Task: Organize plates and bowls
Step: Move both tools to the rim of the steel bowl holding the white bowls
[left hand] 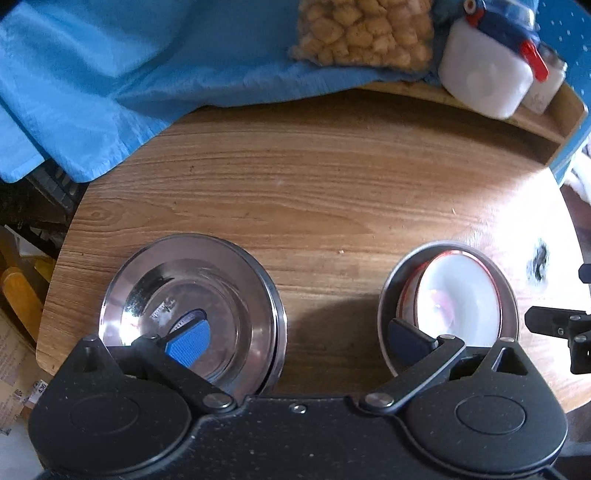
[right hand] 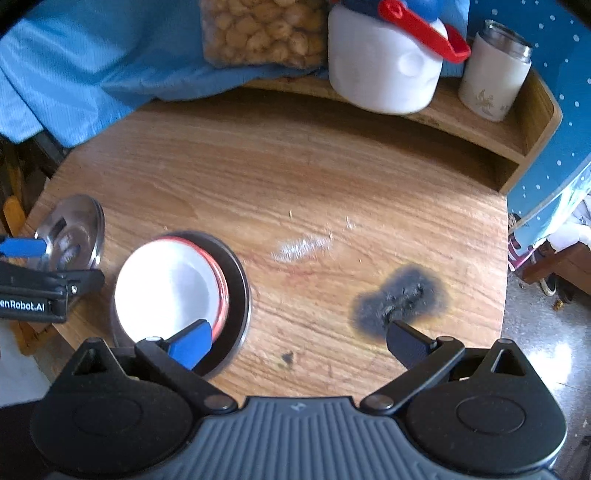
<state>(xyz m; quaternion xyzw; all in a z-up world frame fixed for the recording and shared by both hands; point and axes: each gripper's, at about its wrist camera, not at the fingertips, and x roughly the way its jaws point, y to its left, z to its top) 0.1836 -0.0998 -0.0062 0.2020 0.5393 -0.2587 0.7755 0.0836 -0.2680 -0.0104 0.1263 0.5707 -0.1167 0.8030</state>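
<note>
Both hand-held grippers, left and right, gape wide, empty; steel plates and white bowl sit near the tabletop's front edge.

The clear bag of tan puffed snacks is running off the top edge, and the white plastic jug is blurring.

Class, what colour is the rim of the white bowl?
Red, on the white bowl; clearest in the right wrist view.
</note>
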